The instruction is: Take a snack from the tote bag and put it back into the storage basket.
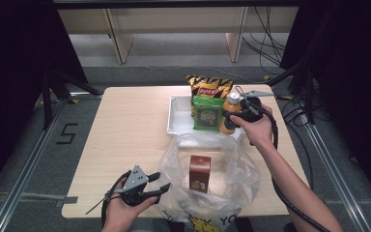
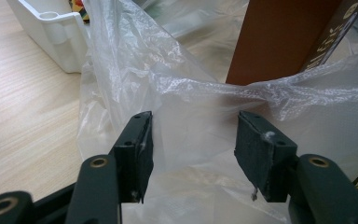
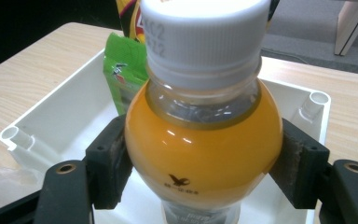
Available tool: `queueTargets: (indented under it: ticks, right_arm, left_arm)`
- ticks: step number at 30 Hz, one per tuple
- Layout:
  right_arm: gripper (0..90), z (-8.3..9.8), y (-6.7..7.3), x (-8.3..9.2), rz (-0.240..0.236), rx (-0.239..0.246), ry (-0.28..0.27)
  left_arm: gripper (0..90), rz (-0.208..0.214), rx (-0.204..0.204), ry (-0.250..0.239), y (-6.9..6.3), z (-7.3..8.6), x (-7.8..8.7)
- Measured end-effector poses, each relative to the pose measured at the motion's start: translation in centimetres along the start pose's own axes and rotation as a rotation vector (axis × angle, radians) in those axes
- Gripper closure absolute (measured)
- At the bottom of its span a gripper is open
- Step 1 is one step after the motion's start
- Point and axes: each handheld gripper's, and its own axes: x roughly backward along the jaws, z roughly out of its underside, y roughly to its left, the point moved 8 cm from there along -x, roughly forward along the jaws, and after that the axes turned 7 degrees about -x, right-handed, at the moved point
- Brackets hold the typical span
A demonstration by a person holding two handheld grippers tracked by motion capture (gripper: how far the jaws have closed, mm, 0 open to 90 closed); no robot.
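- Juice bottle (image 3: 204,140) first: the right gripper (image 3: 205,161) has both pads pressed on its rounded orange shoulder, just under the white cap (image 3: 204,32), so it's clamped on the bottle over the white tray (image 3: 65,116). In the high view the bottle (image 1: 230,116) sits at the tray's right side, right beside the green snack packet (image 1: 207,113).
- My worry with that grip: the pads are on a curved, slick bulge, not the straight body. If it's lifted or tilted, I reckon the bottle could squirt downward or swing in the jaws.
- It's also tight against the green packet (image 3: 123,70), so it might drag that along or knock it into the tiger-striped chip bag (image 1: 208,87) behind.
- Left gripper (image 2: 193,149): jaws stand apart, pads not pinching anything, with the clear plastic bag (image 2: 177,93) film bunched between and ahead of them. So the bag mouth isn't actually being held open.
- That looks like the bigger risk. The bag (image 1: 212,169) lies slack on the table (image 1: 125,145) with the brown carton (image 1: 199,173) standing inside. A bottle coming in could catch the loose rim or tip that carton over.
- If the left pads close on too little film, it'll probably just slip out.
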Motion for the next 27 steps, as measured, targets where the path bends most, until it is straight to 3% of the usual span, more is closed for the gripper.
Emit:
queueTargets:
  ticks: [1,2,4,5,6,7,11,12,13,14,15,19,20,21,22,27]
  right_arm:
    - [31.0,0.1,0.0,0.0,0.000,0.001,0.008]
    - [31.0,0.3,0.2,0.0,0.014,-0.035,0.020]
    - [31.0,0.5,0.1,-0.2,0.005,-0.017,0.019]
    - [31.0,0.6,0.2,-0.2,0.009,-0.032,0.022]
    - [31.0,0.7,0.0,-0.3,0.009,-0.014,0.025]
    - [31.0,0.8,0.1,-0.5,0.016,-0.038,0.018]
    - [31.0,1.2,-0.2,-0.8,0.016,-0.022,0.033]
    - [31.0,1.3,-0.5,-0.8,0.013,0.016,0.031]
    - [31.0,1.3,-0.3,-0.9,0.018,-0.019,0.031]
    - [31.0,1.5,-0.4,-0.9,0.015,-0.008,0.046]
    - [31.0,1.7,-0.3,-0.8,0.025,-0.028,0.057]
    - [31.0,1.7,-0.5,-1.2,0.030,-0.028,0.042]
    - [31.0,1.8,-0.8,-1.2,0.022,0.000,0.048]
    - [31.0,1.8,-0.9,-1.3,0.037,-0.004,0.046]
    - [31.0,2.0,-0.7,-1.3,0.035,-0.042,0.053]
    - [31.0,2.1,-1.4,-1.5,0.040,-0.003,0.050]
  left_arm:
    - [46.3,0.000,-0.001,0.001,0.0,0.0,0.0]
    - [46.3,0.000,0.000,0.001,0.0,0.0,0.0]
    - [46.3,0.002,-0.028,0.002,0.1,0.0,0.0]
    - [46.3,0.002,-0.027,0.002,0.1,0.0,0.0]
    - [46.2,0.002,-0.028,0.003,0.1,0.0,0.0]
    - [46.3,-0.001,-0.028,0.002,0.1,0.0,0.0]
    - [46.3,0.002,-0.027,0.002,0.1,0.0,0.0]
    - [46.3,0.002,-0.027,0.002,0.1,0.0,0.0]
    - [46.3,0.002,-0.027,0.002,0.1,0.0,0.0]
    - [46.3,-0.001,-0.027,0.002,0.1,0.0,0.0]
    - [46.3,0.000,-0.027,0.002,0.1,0.0,0.0]
    - [46.2,0.002,-0.027,0.002,0.1,0.0,0.0]
    - [46.2,-0.006,-0.028,0.007,0.1,0.0,0.1]
    - [46.3,-0.006,-0.027,0.005,0.1,0.0,0.1]
    - [46.2,-0.002,-0.026,0.003,0.1,0.0,0.1]
    - [46.3,-0.001,-0.026,0.003,0.1,0.0,0.1]
